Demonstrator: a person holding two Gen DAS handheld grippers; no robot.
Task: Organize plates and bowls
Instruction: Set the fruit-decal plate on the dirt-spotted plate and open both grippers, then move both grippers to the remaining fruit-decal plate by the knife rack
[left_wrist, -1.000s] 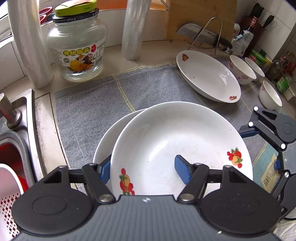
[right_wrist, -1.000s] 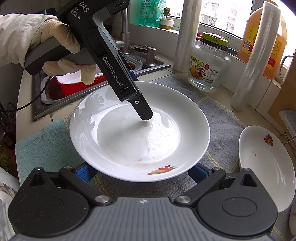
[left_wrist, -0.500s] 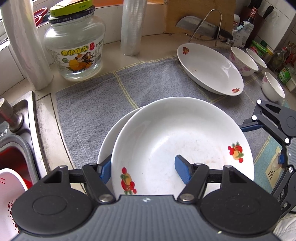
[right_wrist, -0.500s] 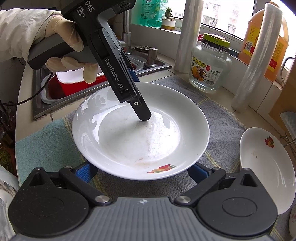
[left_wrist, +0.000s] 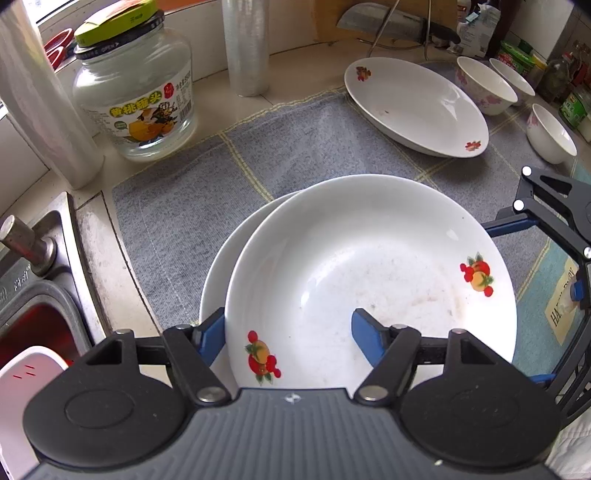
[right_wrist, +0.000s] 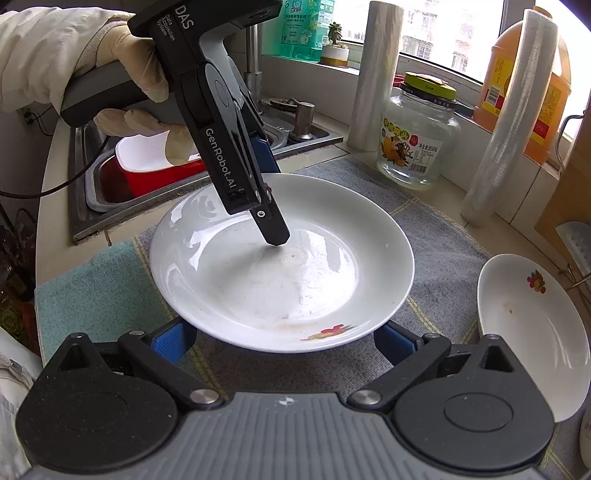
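Note:
A white plate with fruit prints (left_wrist: 369, 266) lies on top of a second white plate (left_wrist: 218, 280) on the grey mat (left_wrist: 192, 199). My left gripper (left_wrist: 288, 332) is open, its jaws astride the near rim of the top plate, one finger (right_wrist: 271, 229) inside the plate and one outside. The top plate also shows in the right wrist view (right_wrist: 280, 258). My right gripper (right_wrist: 284, 341) is open and empty, just short of the plate's rim. A third plate (left_wrist: 413, 105) lies at the far right, with three small bowls (left_wrist: 484, 85) beyond it.
A glass jar (left_wrist: 136, 96) and rolls of cling film (left_wrist: 245, 44) stand at the back. The sink (right_wrist: 110, 177) with a red basin is to the left. A knife (left_wrist: 391, 22) rests on a rack. An orange oil jug (right_wrist: 524, 85) stands by the window.
The left gripper has lifted and drawn back slightly; its finger has risen a little in the plate. The right gripper has hardly moved.

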